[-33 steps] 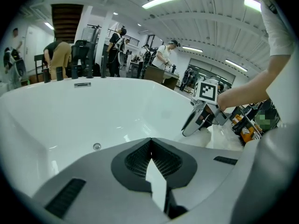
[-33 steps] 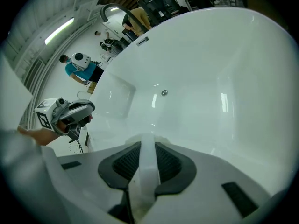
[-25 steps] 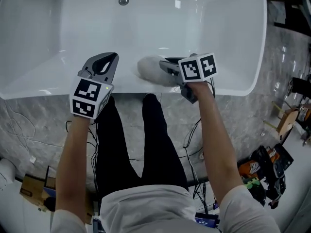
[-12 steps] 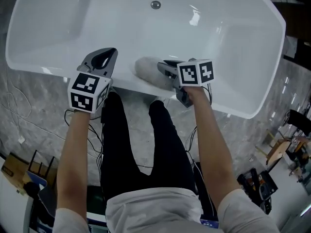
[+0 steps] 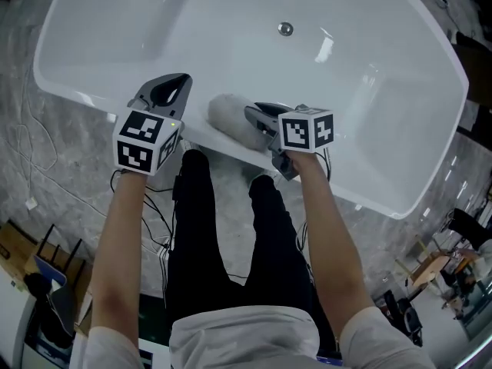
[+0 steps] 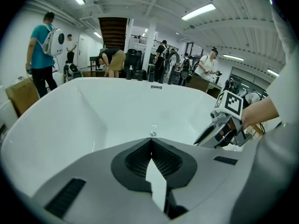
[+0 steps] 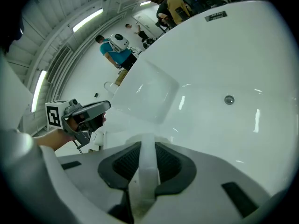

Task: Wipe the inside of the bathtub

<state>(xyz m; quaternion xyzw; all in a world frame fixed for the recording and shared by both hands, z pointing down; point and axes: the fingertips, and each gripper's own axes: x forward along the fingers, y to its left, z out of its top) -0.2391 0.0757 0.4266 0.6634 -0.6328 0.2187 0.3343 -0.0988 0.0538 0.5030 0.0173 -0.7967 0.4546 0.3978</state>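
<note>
I see the fingers of my right gripper (image 5: 254, 115) clamped on a white fluffy cloth (image 5: 228, 118), which bulges just past their tips at the near rim of the glossy white bathtub (image 5: 369, 91). The fingers of my left gripper (image 5: 179, 81) are pressed together, empty, beside the cloth.

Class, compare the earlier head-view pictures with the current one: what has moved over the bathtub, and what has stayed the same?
Both grippers have shifted left along the near side of the bathtub. The cloth, earlier to the right of the drain, is now about level with it. Nothing was picked up or let go. The right gripper stays shut on the cloth, and the left gripper stays shut and empty.
</note>
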